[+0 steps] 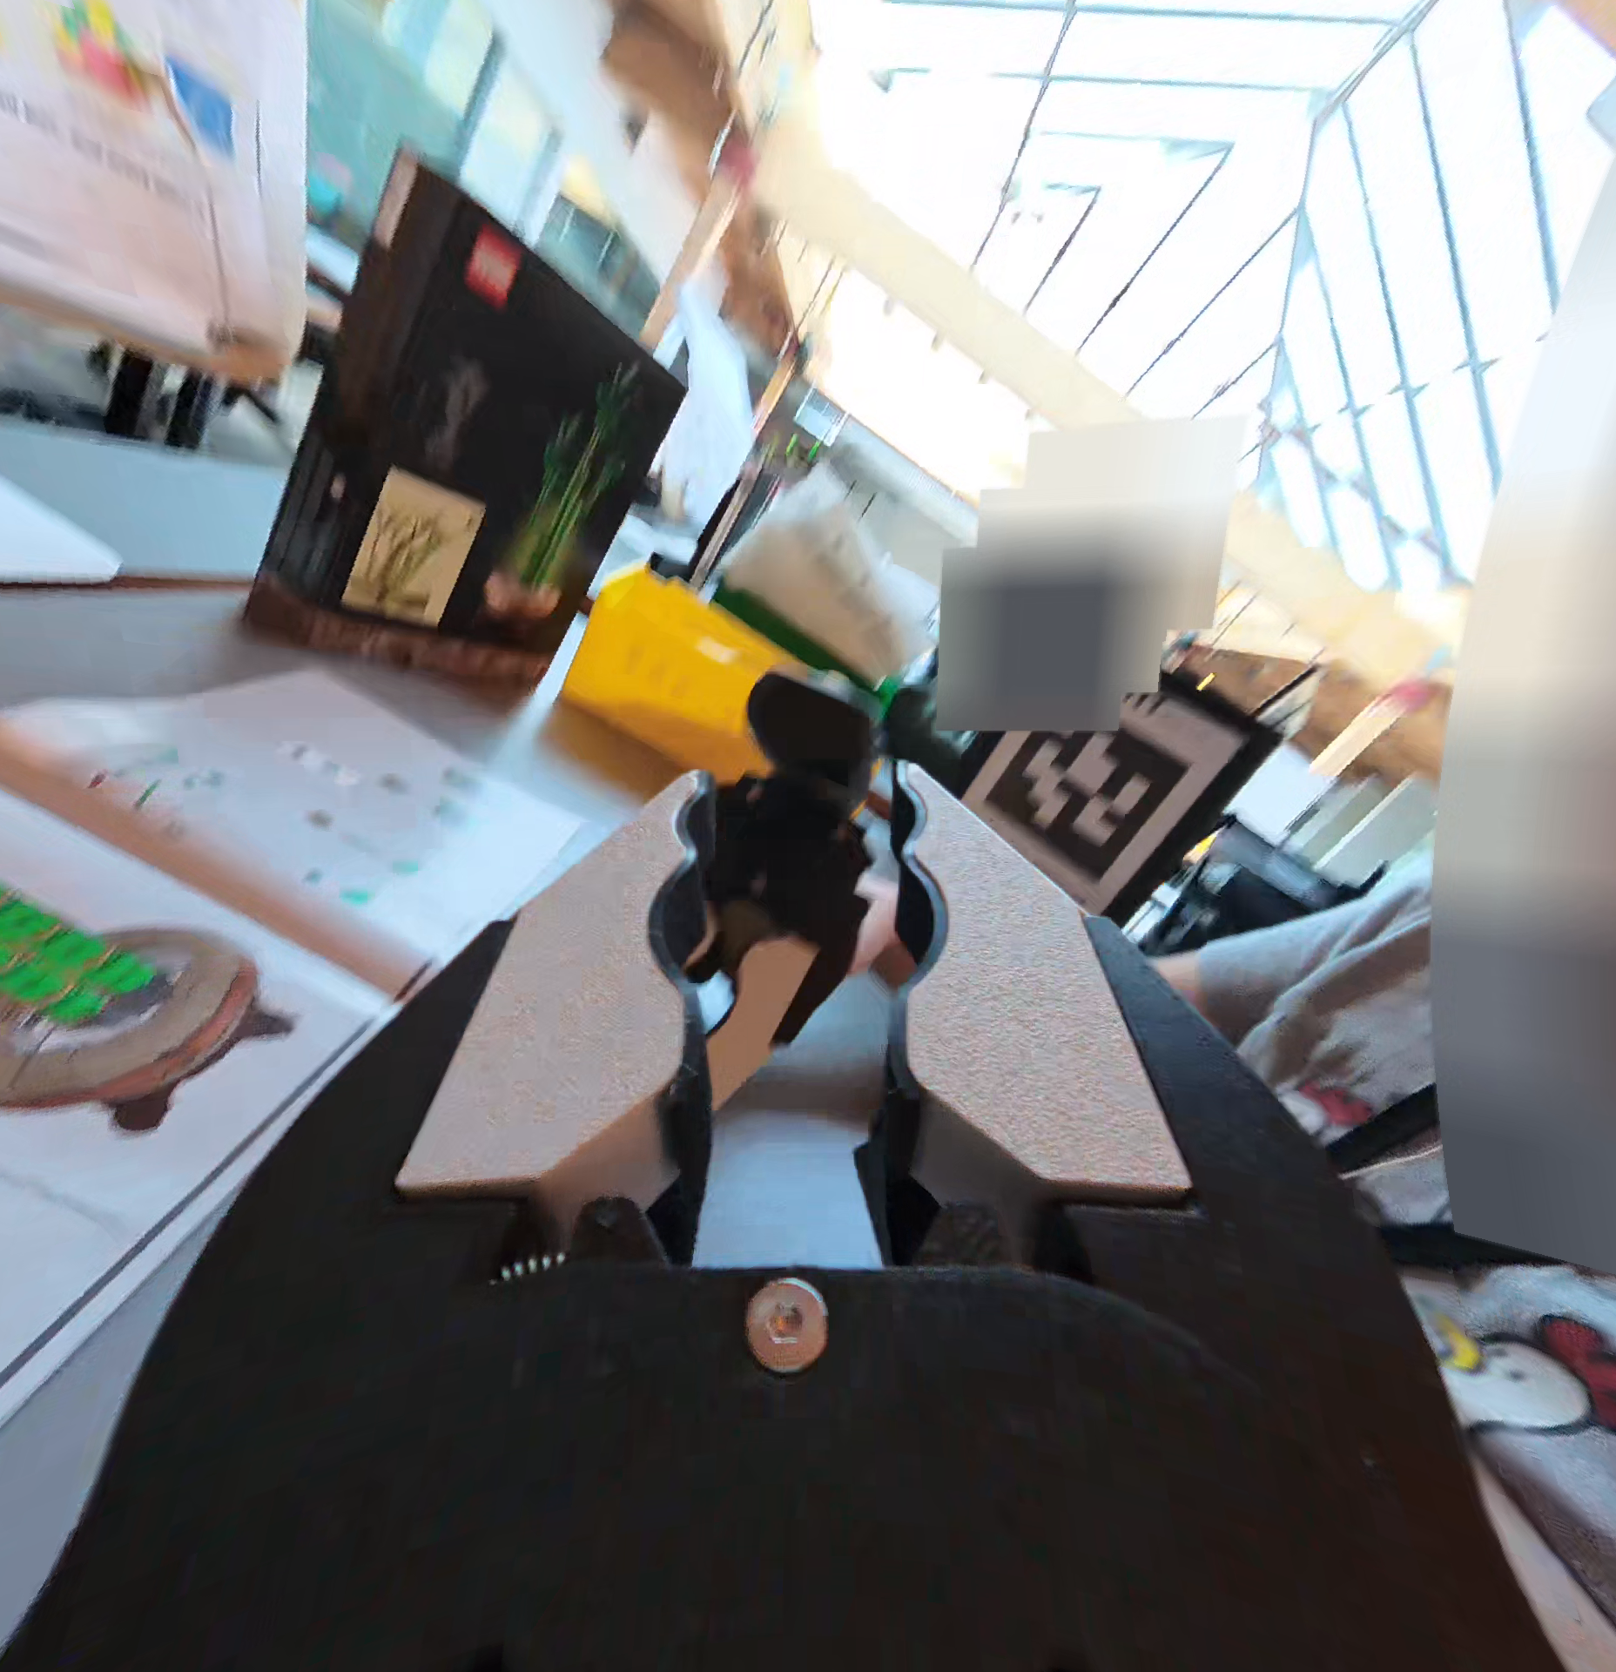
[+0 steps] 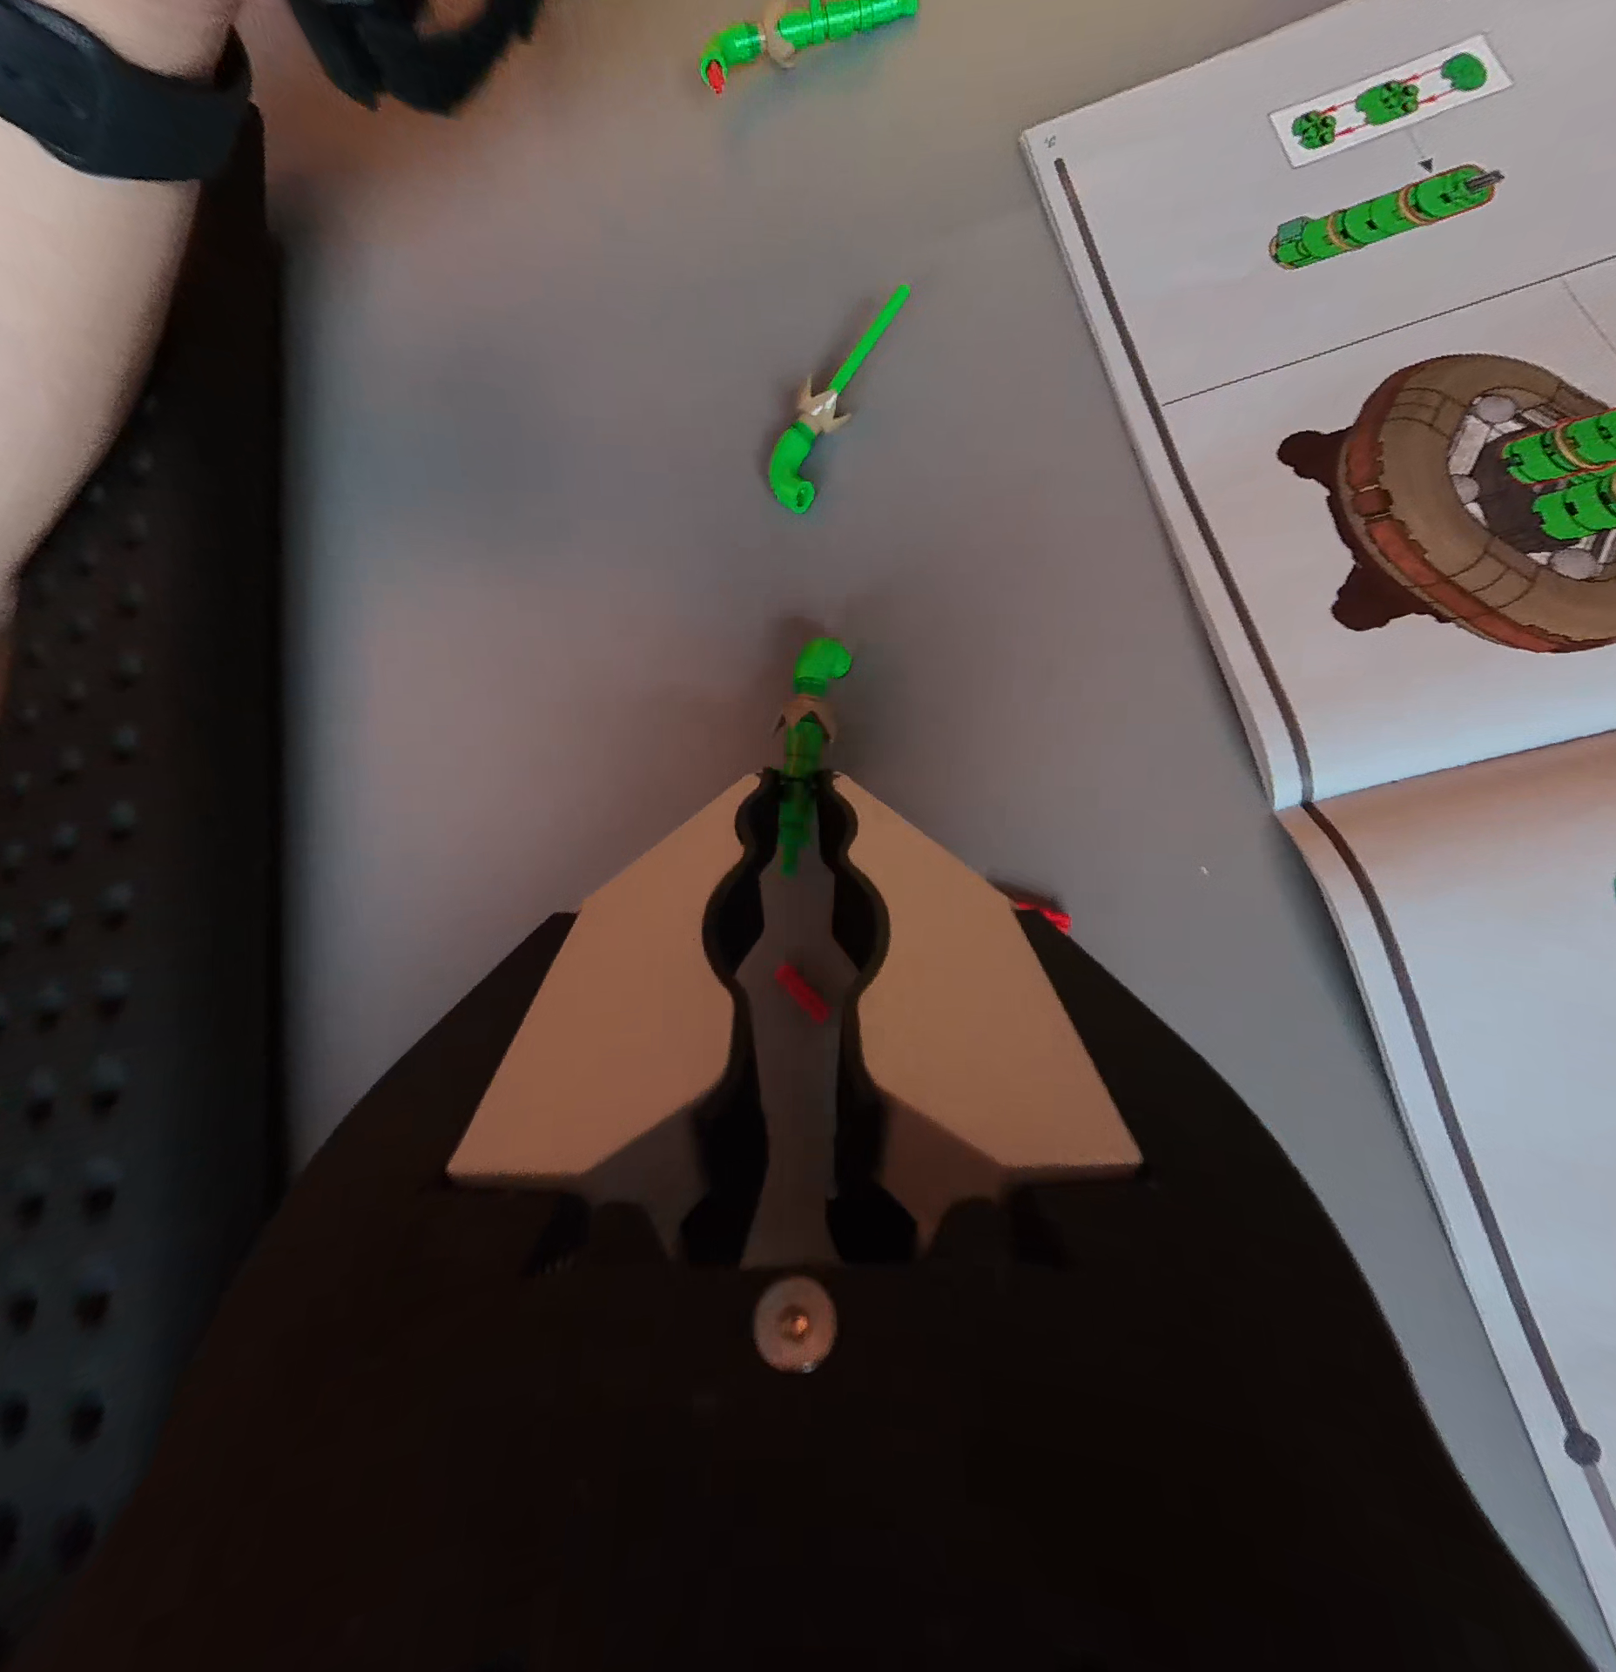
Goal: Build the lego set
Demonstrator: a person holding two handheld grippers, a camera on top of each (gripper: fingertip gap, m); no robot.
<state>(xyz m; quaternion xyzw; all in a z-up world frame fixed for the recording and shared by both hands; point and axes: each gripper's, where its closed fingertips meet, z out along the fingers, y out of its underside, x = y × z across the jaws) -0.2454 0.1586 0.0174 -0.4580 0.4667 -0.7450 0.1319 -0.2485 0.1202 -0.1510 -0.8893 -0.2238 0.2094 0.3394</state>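
Right claw [image 2: 800, 796] pinching thin green stem piece [image 2: 809, 724] at very tips; could pivot or slip onto desk [image 2: 533, 452]. Left claw [image 1: 804, 814] narrowly parted, apparently empty, blurred.

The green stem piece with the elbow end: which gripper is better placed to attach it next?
Right. The right gripper already pinches this green stem piece over the table; the left gripper is raised and open.
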